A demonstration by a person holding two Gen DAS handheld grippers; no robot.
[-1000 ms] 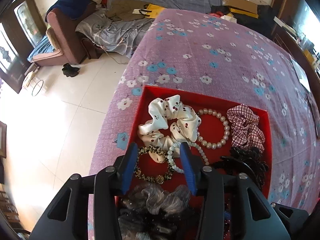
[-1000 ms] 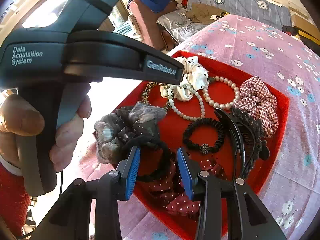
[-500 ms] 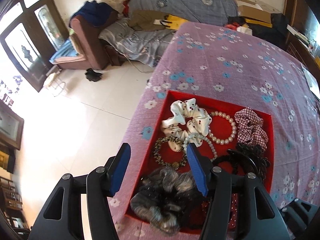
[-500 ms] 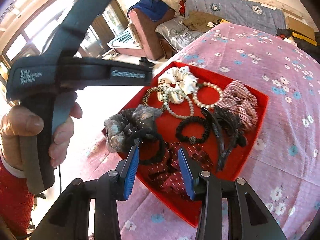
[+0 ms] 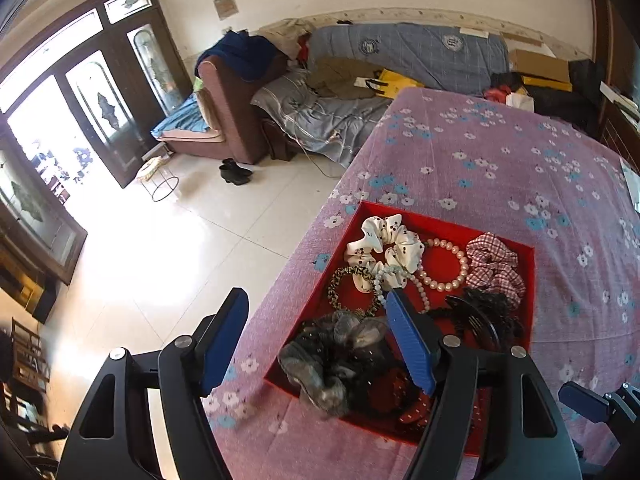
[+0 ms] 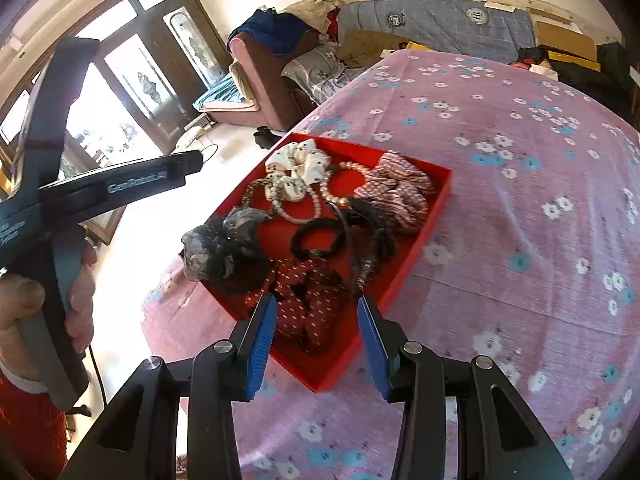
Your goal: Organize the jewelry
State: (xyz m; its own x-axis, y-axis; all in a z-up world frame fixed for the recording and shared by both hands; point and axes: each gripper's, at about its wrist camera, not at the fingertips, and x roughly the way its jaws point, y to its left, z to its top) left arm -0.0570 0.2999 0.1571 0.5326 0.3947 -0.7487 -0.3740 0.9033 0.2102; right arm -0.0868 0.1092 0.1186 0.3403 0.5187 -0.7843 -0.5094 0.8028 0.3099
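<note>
- The red tray (image 6: 434, 216) sits near the left edge of a table covered with a purple flowered cloth (image 6: 540, 160), its near corner toward the grippers.
- In the tray's far part lie a white spotted scrunchie (image 6: 300, 160), a pearl bracelet (image 6: 334, 196) just right of it, and a red-and-white checked scrunchie (image 6: 396, 192) at the far right.
- A grey-black sheer scrunchie (image 6: 218, 246) slumps over the tray's left wall; a black hair tie (image 6: 318, 238) lies mid-tray, and a dark red dotted scrunchie (image 6: 308, 304) fills the near corner.
- A leopard-print band (image 5: 340, 286) lies beside the white scrunchie, toward the left wall.
- The left gripper (image 5: 316, 336) hangs above the tray's near left; its jaws have just been opening and stand wide apart, with nothing between them.
- The right gripper (image 6: 316, 334) hovers over the near corner, jaws partly apart, gripping nothing.
- A hand (image 6: 44, 300) holds the left gripper's handle.
</note>
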